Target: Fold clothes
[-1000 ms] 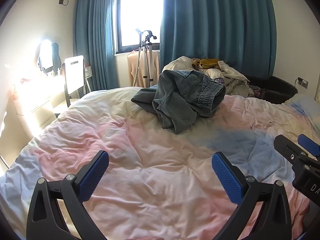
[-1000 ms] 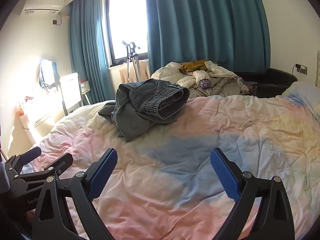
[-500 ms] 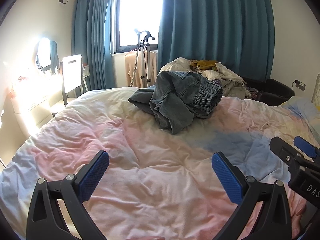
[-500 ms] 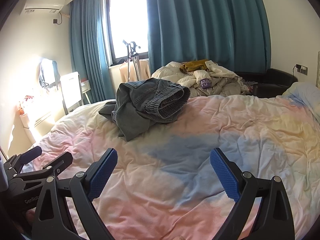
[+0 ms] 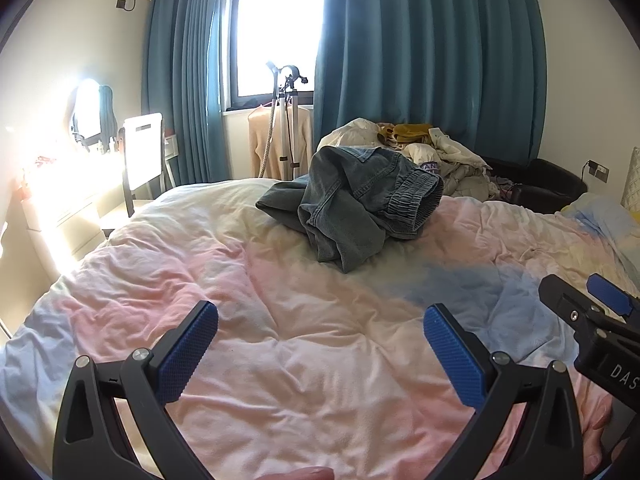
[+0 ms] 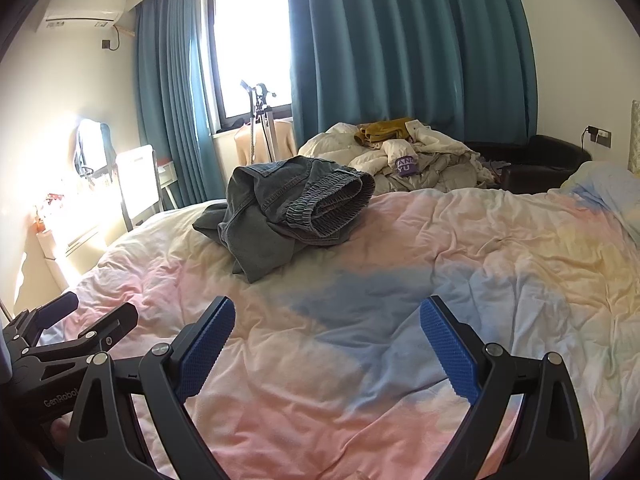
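A crumpled pair of grey-blue denim trousers with an elastic waistband (image 5: 356,200) lies in a heap on the far middle of the bed; it also shows in the right wrist view (image 6: 288,204). My left gripper (image 5: 320,344) is open and empty, low over the pastel quilt, well short of the trousers. My right gripper (image 6: 326,340) is open and empty too, beside the left one. The right gripper shows at the right edge of the left wrist view (image 5: 592,320), and the left gripper shows at the left edge of the right wrist view (image 6: 68,332).
The bed's pink, blue and cream quilt (image 5: 280,320) fills the foreground. A pile of other clothes and bedding (image 6: 408,160) lies behind the bed by a dark armchair (image 6: 548,160). A tripod stand (image 5: 286,120), teal curtains, a chair and a sunlit dresser (image 5: 140,160) stand at the far left.
The left wrist view has shifted slightly, so the trousers sit a little further left and closer in it. The right wrist view is nearly unchanged. Both grippers stay open.
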The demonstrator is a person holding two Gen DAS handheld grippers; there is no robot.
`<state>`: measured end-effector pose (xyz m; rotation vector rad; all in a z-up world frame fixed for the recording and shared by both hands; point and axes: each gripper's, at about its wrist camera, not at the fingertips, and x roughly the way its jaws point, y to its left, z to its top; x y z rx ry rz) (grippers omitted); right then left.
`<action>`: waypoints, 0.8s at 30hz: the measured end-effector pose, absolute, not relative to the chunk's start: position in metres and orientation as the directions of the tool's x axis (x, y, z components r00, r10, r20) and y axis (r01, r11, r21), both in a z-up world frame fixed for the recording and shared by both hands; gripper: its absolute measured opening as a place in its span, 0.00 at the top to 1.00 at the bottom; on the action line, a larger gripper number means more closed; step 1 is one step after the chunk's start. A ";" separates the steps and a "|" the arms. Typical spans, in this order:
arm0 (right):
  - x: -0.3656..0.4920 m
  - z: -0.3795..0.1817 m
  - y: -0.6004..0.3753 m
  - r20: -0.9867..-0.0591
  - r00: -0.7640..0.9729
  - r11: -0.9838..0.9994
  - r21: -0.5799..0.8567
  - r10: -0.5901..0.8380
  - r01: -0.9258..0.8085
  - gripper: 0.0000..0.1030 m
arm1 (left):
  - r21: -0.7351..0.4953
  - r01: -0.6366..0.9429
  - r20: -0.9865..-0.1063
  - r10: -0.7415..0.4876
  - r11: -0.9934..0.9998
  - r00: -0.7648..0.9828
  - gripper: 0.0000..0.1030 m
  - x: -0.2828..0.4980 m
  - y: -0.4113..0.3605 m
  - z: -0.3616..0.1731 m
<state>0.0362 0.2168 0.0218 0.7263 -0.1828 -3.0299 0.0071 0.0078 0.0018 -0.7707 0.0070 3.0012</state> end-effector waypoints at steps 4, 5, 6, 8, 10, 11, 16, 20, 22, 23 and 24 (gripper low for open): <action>0.036 0.023 0.219 -0.449 -0.890 -0.989 0.148 -0.077 0.011 0.07 | -0.009 -0.045 -0.477 0.044 -0.999 -0.878 0.00 0.005 0.006 0.008; 0.035 0.022 0.220 -0.452 -0.889 -0.988 0.152 -0.078 0.010 0.07 | -0.009 -0.046 -0.475 0.044 -0.999 -0.879 0.00 0.004 0.005 0.011; 0.034 0.021 0.222 -0.456 -0.885 -0.986 0.165 -0.092 0.017 0.07 | -0.008 -0.049 -0.473 0.047 -0.999 -0.880 0.00 0.002 0.005 0.015; 0.032 0.019 0.224 -0.462 -0.879 -0.981 0.190 -0.117 0.031 0.07 | -0.002 -0.057 -0.467 0.052 -0.998 -0.883 0.00 -0.003 0.004 0.024; 0.029 0.017 0.225 -0.466 -0.875 -0.978 0.205 -0.132 0.039 0.07 | 0.033 -0.063 -0.448 0.042 -0.997 -0.893 0.00 -0.011 0.007 0.035; 0.027 0.016 0.225 -0.468 -0.873 -0.977 0.207 -0.136 0.040 0.07 | 0.055 -0.059 -0.438 0.029 -0.997 -0.899 0.00 -0.016 0.009 0.039; 0.017 0.008 0.229 -0.473 -0.859 -0.960 0.270 -0.198 0.073 0.07 | 0.085 -0.073 -0.432 0.030 -0.994 -0.902 0.00 -0.037 0.012 0.046; 0.005 0.000 0.231 -0.490 -0.846 -0.954 0.291 -0.211 0.069 0.07 | 0.024 -0.069 -0.453 0.050 -0.997 -0.890 0.00 -0.046 0.003 0.034; -0.004 -0.001 0.233 -0.489 -0.848 -0.953 0.297 -0.205 0.059 0.07 | -0.014 -0.058 -0.465 0.058 -0.998 -0.883 0.00 -0.051 -0.002 0.026; -0.011 -0.002 0.235 -0.491 -0.844 -0.949 0.310 -0.213 0.059 0.07 | -0.036 -0.050 -0.473 0.061 -0.998 -0.879 0.00 -0.054 -0.005 0.022; -0.018 -0.002 0.237 -0.493 -0.841 -0.945 0.322 -0.221 0.060 0.07 | -0.059 -0.043 -0.481 0.066 -0.997 -0.874 0.00 -0.058 -0.007 0.020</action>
